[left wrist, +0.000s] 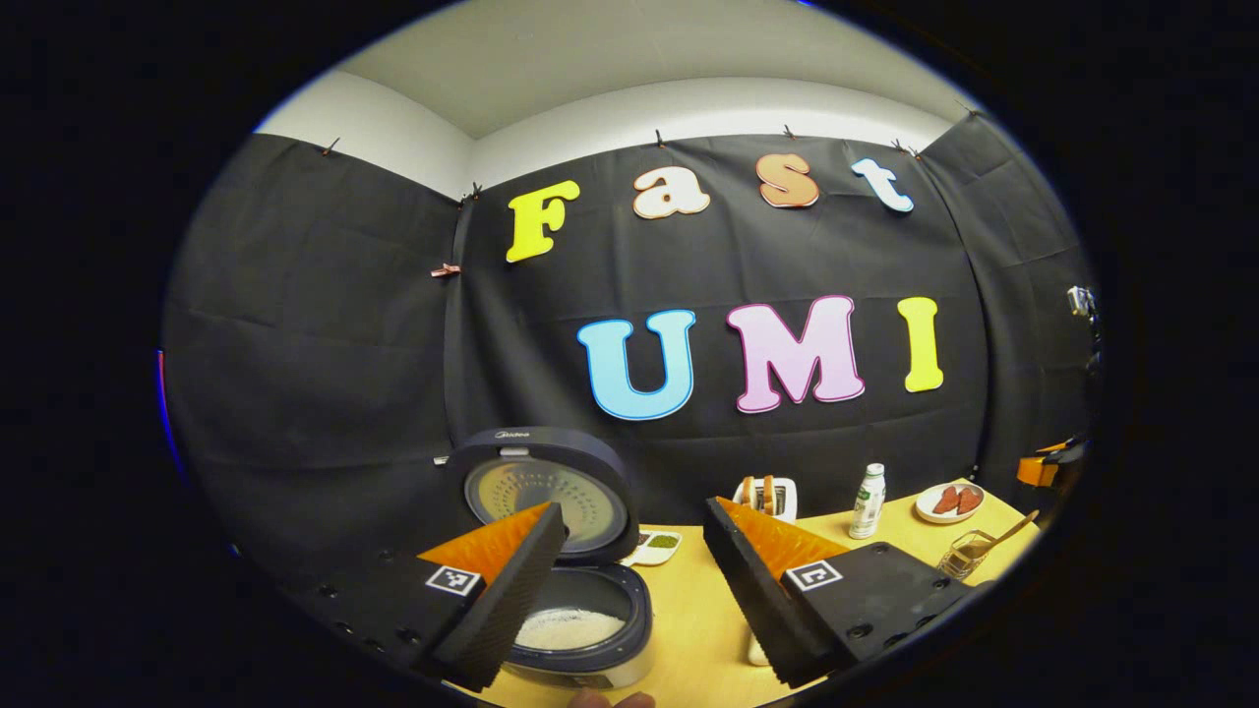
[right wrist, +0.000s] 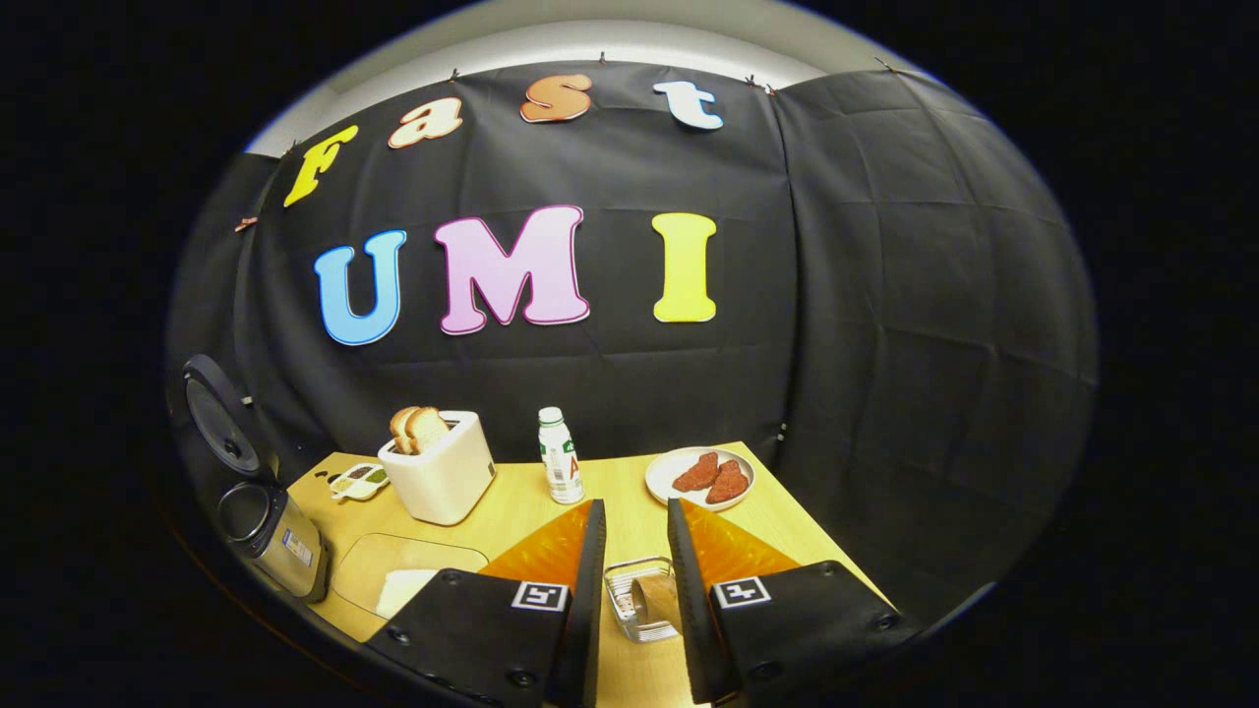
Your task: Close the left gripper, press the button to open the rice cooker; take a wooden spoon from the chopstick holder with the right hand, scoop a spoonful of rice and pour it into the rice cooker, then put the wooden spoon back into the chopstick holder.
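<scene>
The rice cooker (left wrist: 590, 649) stands open just below my left gripper (left wrist: 634, 511), its lid (left wrist: 546, 492) raised and white rice (left wrist: 570, 627) in the pot. This gripper is open wide and holds nothing. The clear chopstick holder (left wrist: 966, 557) sits at the table's right, with the wooden spoon (left wrist: 1015, 529) leaning out of it. In the right gripper view, the holder (right wrist: 629, 602) with the spoon (right wrist: 657, 595) lies below and between the fingers of my right gripper (right wrist: 635, 506). Its fingers stand a little apart and touch neither. The cooker (right wrist: 270, 536) is far left there.
A white toaster (right wrist: 438, 472) with bread, a small bottle (right wrist: 561, 470) and a plate of red pieces (right wrist: 700, 477) line the back of the wooden table (right wrist: 511, 516). A clear tray holding rice (right wrist: 408, 582) lies beside the cooker, with a small dish of green bits (right wrist: 359, 482) behind it.
</scene>
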{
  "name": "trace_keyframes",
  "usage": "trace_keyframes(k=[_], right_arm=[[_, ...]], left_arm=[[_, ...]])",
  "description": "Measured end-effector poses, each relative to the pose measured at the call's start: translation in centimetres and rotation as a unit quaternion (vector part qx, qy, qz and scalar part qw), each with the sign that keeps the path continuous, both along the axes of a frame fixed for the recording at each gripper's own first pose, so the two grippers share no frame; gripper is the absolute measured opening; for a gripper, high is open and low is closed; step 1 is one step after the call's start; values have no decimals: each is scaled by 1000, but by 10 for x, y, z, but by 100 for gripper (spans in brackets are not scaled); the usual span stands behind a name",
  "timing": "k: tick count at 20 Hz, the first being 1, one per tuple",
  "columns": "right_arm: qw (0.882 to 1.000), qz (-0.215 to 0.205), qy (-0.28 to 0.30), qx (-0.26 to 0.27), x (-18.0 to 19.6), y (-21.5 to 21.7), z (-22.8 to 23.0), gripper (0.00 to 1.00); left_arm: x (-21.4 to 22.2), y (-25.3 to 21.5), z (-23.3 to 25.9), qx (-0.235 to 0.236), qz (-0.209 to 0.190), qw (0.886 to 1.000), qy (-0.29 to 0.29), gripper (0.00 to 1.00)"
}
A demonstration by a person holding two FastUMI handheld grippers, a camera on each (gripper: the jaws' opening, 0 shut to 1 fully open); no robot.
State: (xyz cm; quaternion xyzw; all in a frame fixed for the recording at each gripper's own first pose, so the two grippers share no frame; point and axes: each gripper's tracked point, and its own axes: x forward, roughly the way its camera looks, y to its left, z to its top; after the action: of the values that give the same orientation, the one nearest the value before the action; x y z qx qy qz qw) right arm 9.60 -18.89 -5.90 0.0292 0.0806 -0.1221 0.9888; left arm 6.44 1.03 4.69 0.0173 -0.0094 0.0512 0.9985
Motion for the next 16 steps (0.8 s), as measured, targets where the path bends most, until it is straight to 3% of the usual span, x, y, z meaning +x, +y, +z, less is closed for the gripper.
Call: trace_keyframes(k=[8,11,14,16], right_arm=[[999,30,-6,-10,1,61,11,42],[999,44,-5,-19,2,84,13,48],[998,58,-4,-30,2,106,15,60],[997,64,-6,-34,1,118,16,62]], left_arm=[[54,66,28,0,16,1000,-24,97],[82,84,31,-8,16,1000,-19,96],[112,104,36,-5,20,1000,-9,96],[133,114,49,4,18,1000,-16,96]])
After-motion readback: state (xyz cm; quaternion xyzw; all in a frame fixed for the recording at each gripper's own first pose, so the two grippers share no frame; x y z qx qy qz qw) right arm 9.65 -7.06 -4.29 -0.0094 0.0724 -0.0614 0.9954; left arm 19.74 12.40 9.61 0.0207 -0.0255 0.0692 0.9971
